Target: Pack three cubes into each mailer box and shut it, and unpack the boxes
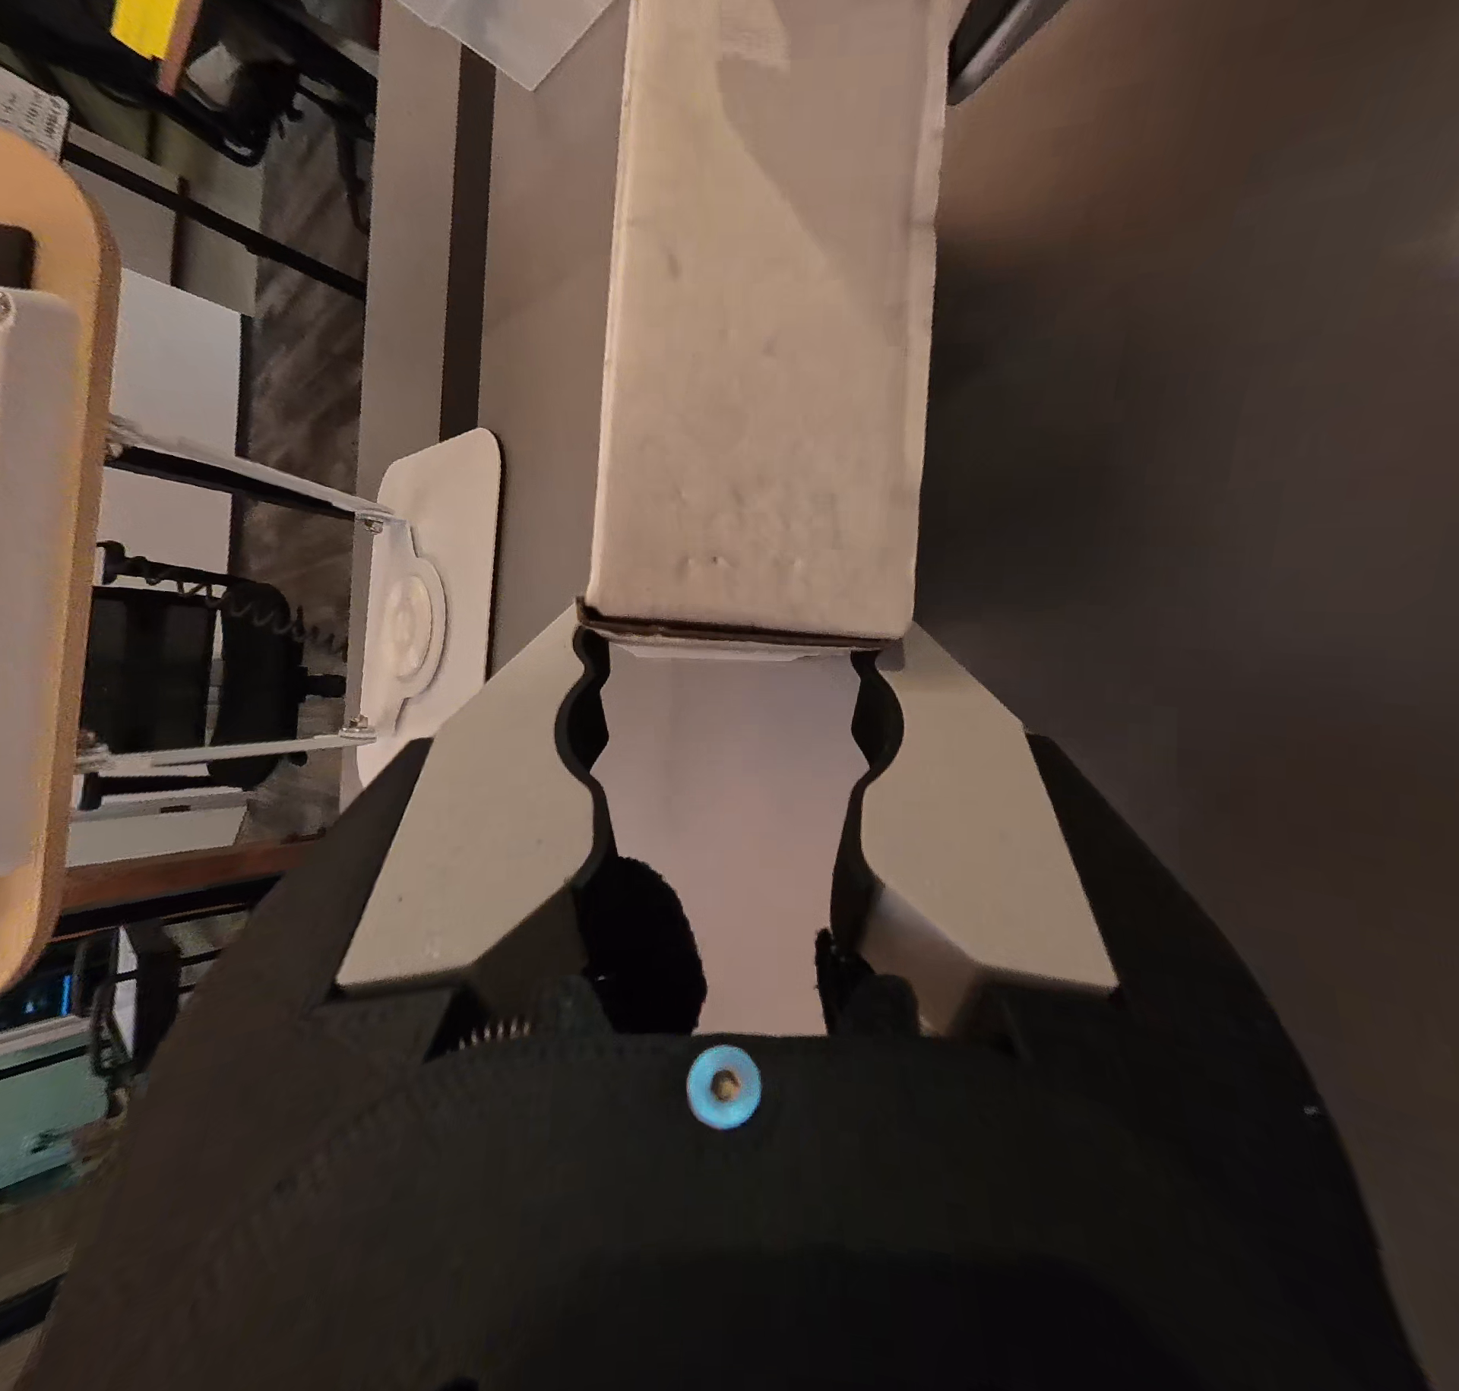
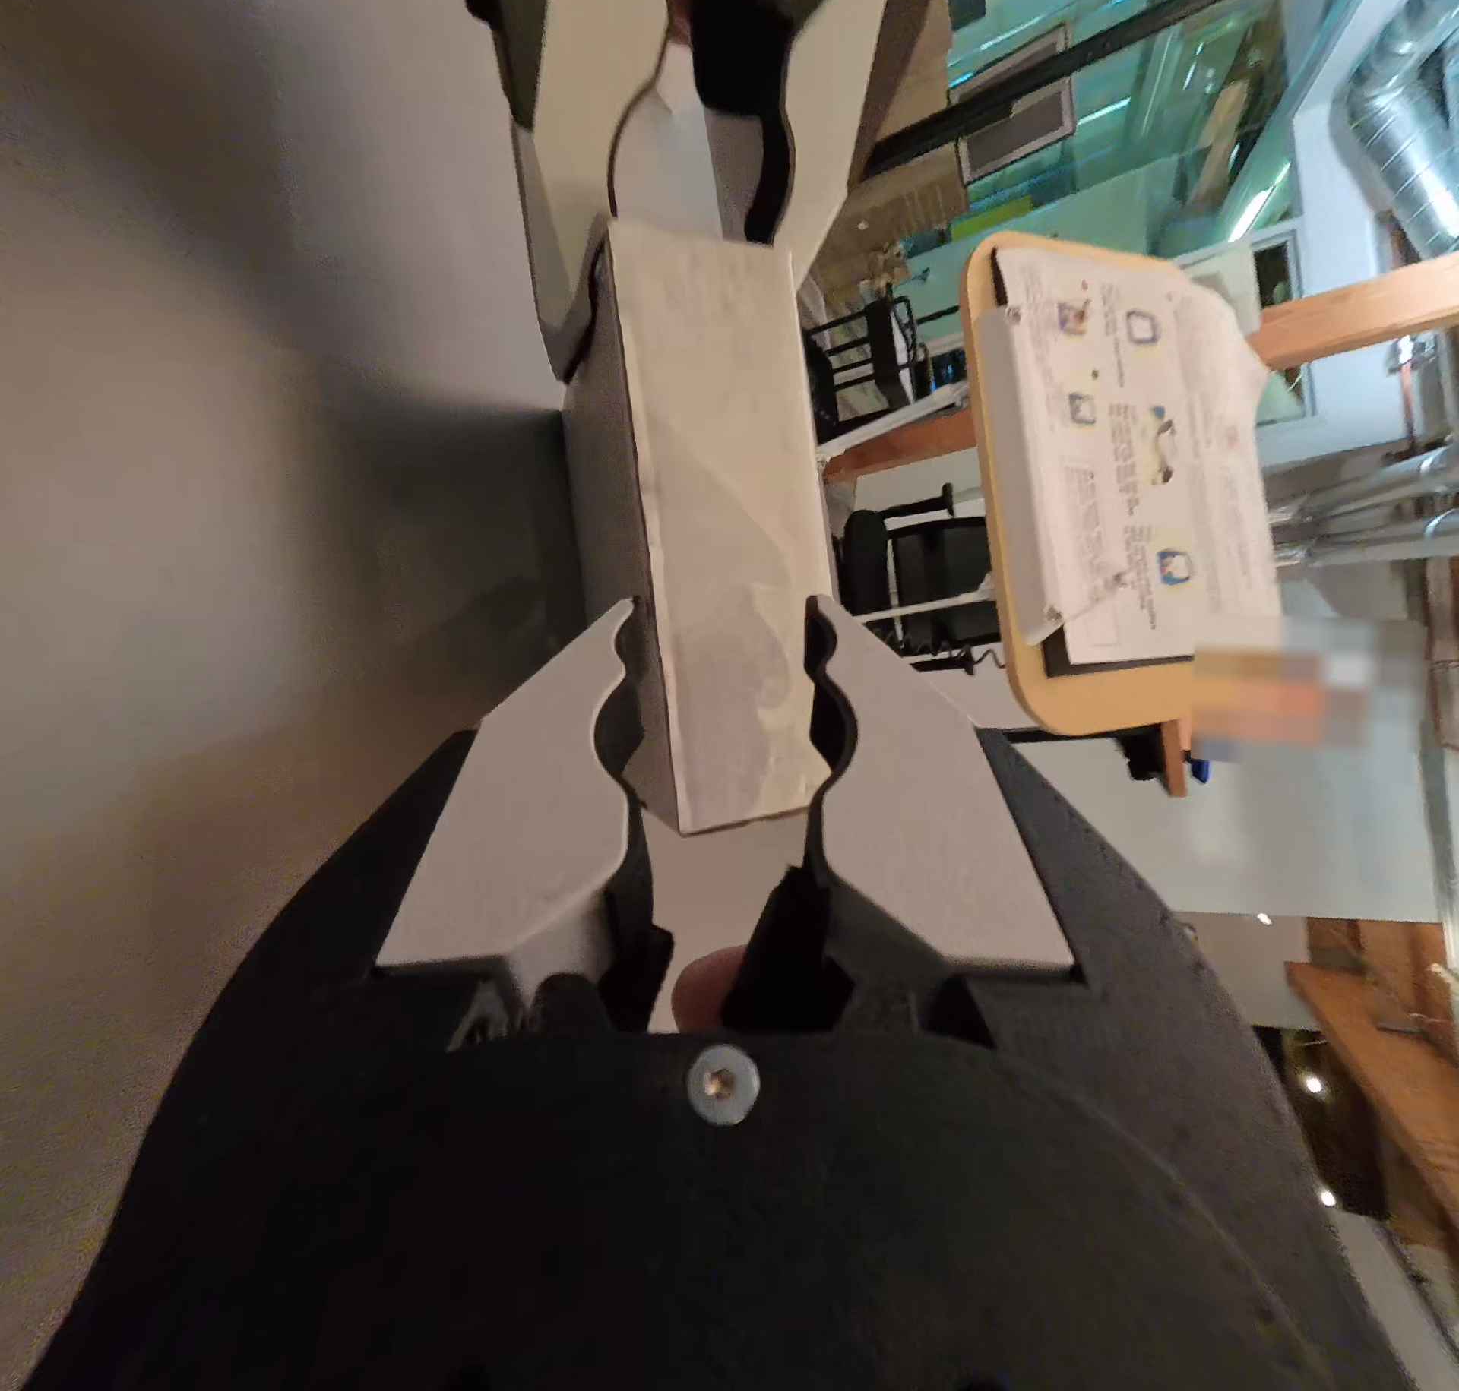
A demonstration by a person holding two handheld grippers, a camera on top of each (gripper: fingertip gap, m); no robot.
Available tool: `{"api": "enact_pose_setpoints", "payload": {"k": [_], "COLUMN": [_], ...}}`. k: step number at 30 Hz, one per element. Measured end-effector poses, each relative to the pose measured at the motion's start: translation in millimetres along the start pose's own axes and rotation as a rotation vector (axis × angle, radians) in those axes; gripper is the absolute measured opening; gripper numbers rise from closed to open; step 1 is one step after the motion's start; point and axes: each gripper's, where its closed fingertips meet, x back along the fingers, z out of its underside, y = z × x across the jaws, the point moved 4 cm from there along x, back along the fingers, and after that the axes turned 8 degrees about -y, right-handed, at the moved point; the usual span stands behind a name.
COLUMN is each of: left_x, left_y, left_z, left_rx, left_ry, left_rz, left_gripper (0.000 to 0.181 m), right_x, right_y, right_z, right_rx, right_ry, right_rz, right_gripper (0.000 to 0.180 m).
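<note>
Right gripper: grey wavy-edged fingers straddle the near end of the white mailer box, jaws narrowed onto its two long faces, so it appears clamped. Left gripper: fingertips meet the opposite end of the same mailer box, jaws spread to the box's width; contact is only at the tip corners, so I cannot tell whether it grips or merely braces. In the right wrist view the left gripper shows at the box's far end. The box is closed, held between the two tools just beside the grey table. Risk, as judgement: the left tips bear on corners only, so a small twist or uneven pull could let that end slip and drop; hard squeezing could dent the walls. Box is matte white card, scuffed and dimpled, brown corrugated edge showing at the end seam. Further off: a rounded plywood board carrying printed sheets.
</note>
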Motion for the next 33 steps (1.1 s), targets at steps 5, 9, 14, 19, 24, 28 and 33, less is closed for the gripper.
{"api": "enact_pose_setpoints", "payload": {"k": [5,9,14,19,24,28,33], "left_x": [-1.3,-2.5,-2.6,-2.0,-3.7,-5.9,-7.8], "left_y": [4.1,4.8,5.4,5.7,6.2,6.9,9.8], "left_z": [0.4,-0.1,0.4,1.5,1.3,-0.7,-1.6], "left_rx": [0.013,0.0,-0.03,-0.037,-0.059,-0.077,-0.118], "left_ry": [0.019,0.022,0.029,0.036,0.051,0.07,0.123], "left_rz": [0.033,0.039,0.036,0.039,0.038,0.038,0.067], "left_gripper": [0.061,0.06,0.06,0.06,0.059,0.059,0.059], "right_x": [-6.2,-3.9,-3.6,-0.8,1.7,3.7,1.0], "right_y": [5.6,9.0,6.9,2.2,-3.4,-6.5,2.6], "right_z": [-3.6,-5.0,-4.1,-8.9,-11.0,-7.2,-1.4], "right_rx": [0.042,0.029,-0.078,-0.139,-0.255,-0.369,-0.193], "right_ry": [0.016,-0.014,-0.035,-0.082,-0.134,-0.155,-0.066], "right_rz": [-0.011,-0.032,-0.06,-0.022,-0.02,-0.024,-0.029], "right_gripper": [0.022,0.0,0.0,0.0,0.0,0.0,0.0]}}
